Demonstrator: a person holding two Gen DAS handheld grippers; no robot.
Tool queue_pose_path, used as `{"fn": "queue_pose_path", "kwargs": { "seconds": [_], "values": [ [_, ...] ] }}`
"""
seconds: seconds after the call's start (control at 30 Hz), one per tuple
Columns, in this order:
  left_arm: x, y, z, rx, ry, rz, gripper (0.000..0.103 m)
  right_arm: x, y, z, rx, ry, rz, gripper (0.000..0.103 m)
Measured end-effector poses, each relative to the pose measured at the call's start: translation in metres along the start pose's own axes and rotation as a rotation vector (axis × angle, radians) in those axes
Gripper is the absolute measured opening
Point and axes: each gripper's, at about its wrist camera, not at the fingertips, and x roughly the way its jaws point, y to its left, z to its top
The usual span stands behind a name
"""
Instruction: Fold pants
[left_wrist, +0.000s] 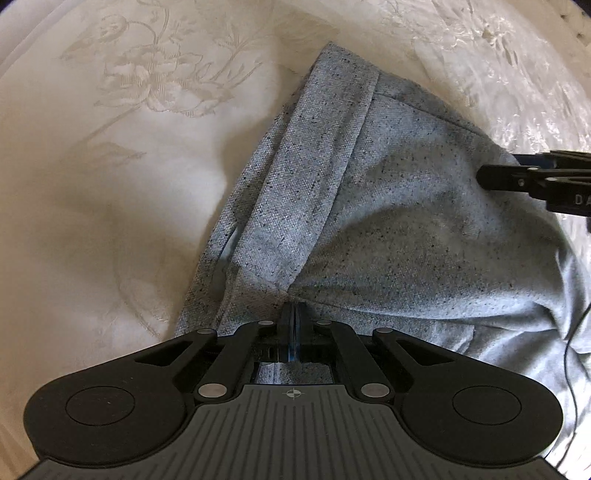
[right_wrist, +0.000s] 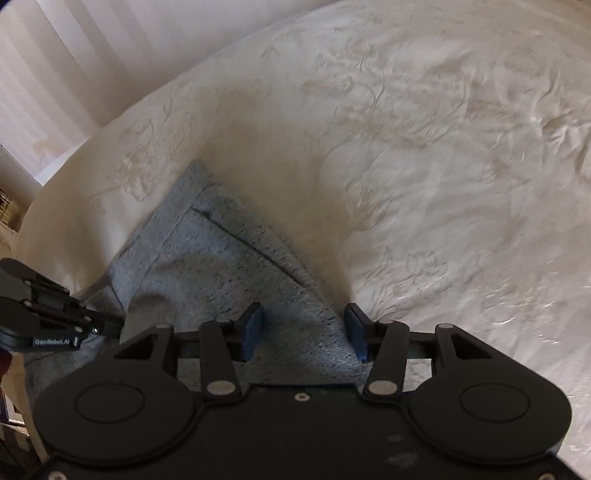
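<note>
The grey pants (left_wrist: 388, 206) lie bunched on the cream bed (right_wrist: 424, 147), partly doubled over (not yet a neat fold). The left tool (left_wrist: 291, 314) is clenched on their fabric; the right tool (right_wrist: 303, 328) is released, spread above them.

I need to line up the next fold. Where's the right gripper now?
The right gripper hovers open over the grey pants' right edge on the cream bedspread, with the left gripper pinching fabric to its left.
</note>
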Motion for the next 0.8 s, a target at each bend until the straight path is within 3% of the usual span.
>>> {"fn": "queue_pose_path", "kwargs": {
  "seconds": [0.07,0.1,0.13,0.27,0.43,0.63,0.8],
  "values": [
    [-0.002,0.007,0.002,-0.011,0.001,-0.011,0.003,-0.005,0.001,0.001,0.047,-0.008,0.044,0.041],
    [-0.005,0.011,0.001,-0.021,0.000,-0.018,0.003,-0.012,0.005,0.001,0.060,-0.033,0.057,0.016],
    [-0.006,0.014,0.001,-0.032,-0.002,-0.025,0.003,-0.023,0.014,0.000,0.043,-0.071,0.044,0.014],
    [-0.030,0.024,-0.006,-0.085,-0.052,-0.047,0.003,-0.074,0.066,-0.016,-0.076,-0.176,0.046,0.014],
    [-0.078,0.042,-0.028,-0.105,-0.185,0.058,0.003,-0.119,0.138,-0.065,-0.203,-0.228,0.074,0.013],
    [-0.128,0.069,-0.059,-0.204,-0.294,0.150,0.003,-0.112,0.193,-0.129,-0.267,-0.156,0.075,0.013],
    [-0.161,0.057,-0.067,-0.186,-0.388,0.159,0.003,-0.092,0.220,-0.156,-0.375,-0.107,0.037,0.014]
  ]
}}
